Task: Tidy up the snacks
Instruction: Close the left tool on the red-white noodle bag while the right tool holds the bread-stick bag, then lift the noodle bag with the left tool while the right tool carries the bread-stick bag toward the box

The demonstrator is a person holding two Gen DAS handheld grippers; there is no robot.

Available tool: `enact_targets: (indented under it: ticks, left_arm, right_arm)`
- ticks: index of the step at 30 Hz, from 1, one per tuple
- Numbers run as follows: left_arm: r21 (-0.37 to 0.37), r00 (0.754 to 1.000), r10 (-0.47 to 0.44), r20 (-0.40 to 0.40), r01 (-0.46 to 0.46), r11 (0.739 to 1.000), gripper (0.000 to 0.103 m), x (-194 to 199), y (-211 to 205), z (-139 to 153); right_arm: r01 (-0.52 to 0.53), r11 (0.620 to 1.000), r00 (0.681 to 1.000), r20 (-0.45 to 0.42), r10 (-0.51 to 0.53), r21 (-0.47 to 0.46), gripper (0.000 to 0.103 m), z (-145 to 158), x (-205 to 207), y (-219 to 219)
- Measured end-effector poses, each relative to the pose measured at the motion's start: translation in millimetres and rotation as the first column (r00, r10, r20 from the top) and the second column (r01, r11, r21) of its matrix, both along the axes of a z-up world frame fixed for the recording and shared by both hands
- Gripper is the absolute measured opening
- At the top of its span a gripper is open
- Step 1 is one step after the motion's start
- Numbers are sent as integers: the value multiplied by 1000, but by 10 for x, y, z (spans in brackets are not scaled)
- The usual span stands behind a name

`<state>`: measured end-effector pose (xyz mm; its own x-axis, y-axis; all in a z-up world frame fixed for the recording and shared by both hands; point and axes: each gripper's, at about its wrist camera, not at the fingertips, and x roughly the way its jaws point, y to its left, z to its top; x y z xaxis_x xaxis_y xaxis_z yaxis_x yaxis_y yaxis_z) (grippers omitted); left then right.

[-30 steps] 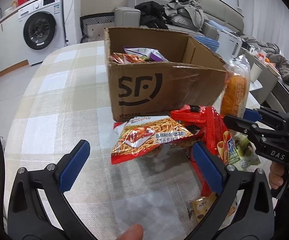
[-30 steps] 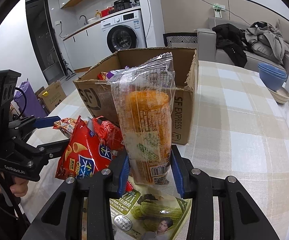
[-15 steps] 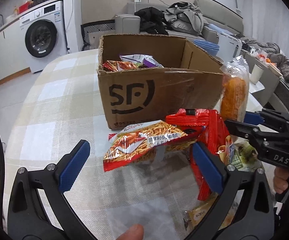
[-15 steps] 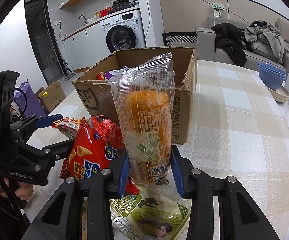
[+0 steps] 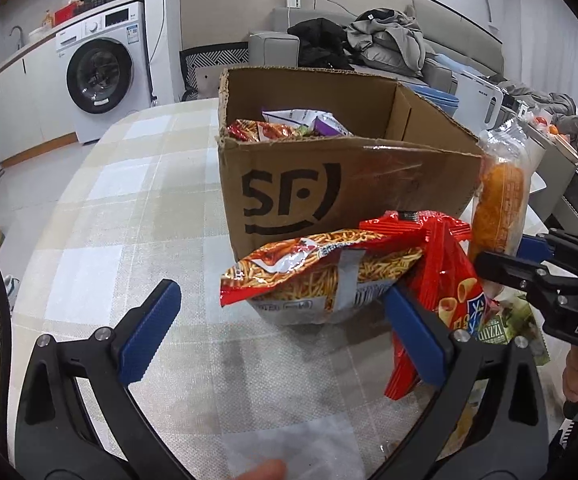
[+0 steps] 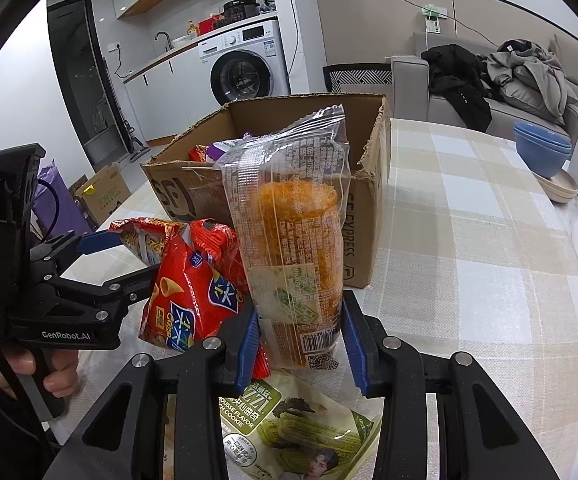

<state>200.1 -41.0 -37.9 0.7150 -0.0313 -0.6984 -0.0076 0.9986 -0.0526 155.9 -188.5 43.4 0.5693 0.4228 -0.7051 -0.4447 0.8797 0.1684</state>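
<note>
Left wrist view: a checked worktop [image 5: 137, 184] carries an open cardboard box [image 5: 329, 184] with a few snack packets lying inside at its left end. In front of the box a stick-snack bag [image 5: 313, 272] sits against a red cone-snack bag [image 5: 445, 284], which leans on the right blue pad of the left hand-held gripper [image 5: 285, 324]; its jaws are spread wide, with nothing pinched between them. In the right wrist view, the right hand-held gripper [image 6: 301, 340] is clenched on the lower end of a clear-wrapped orange roll [image 6: 293, 240], held upright just before the box's near corner. Below it a green cookie pack [image 6: 293, 428] lies flat on the worktop.
</note>
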Motion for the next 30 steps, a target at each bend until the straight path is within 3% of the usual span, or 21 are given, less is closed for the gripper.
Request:
enact_targets:
  ticks: [2,6,10,30]
  left_arm:
    - [-9,1000,-22,12,22,1000,89,-7,-12,10]
    - [-28,996,-85,22,85,996,59,-24,-96,20]
    - [7,995,-94,30,94,996,49,-50,-141,10]
    - [-92,995,-83,61,89,992,44,-291,171,168]
  right_arm:
    - [0,1000,1000,0,0,0,39,-1,-2,-2]
    - [-1,1000,1000,1,1,0,39,-1,-3,-5]
    - [-1,1000,1000,2,1,-1,39,-3,-5,-11]
    - [-3,1000,1000,18,3,7,39,42,-44,-56]
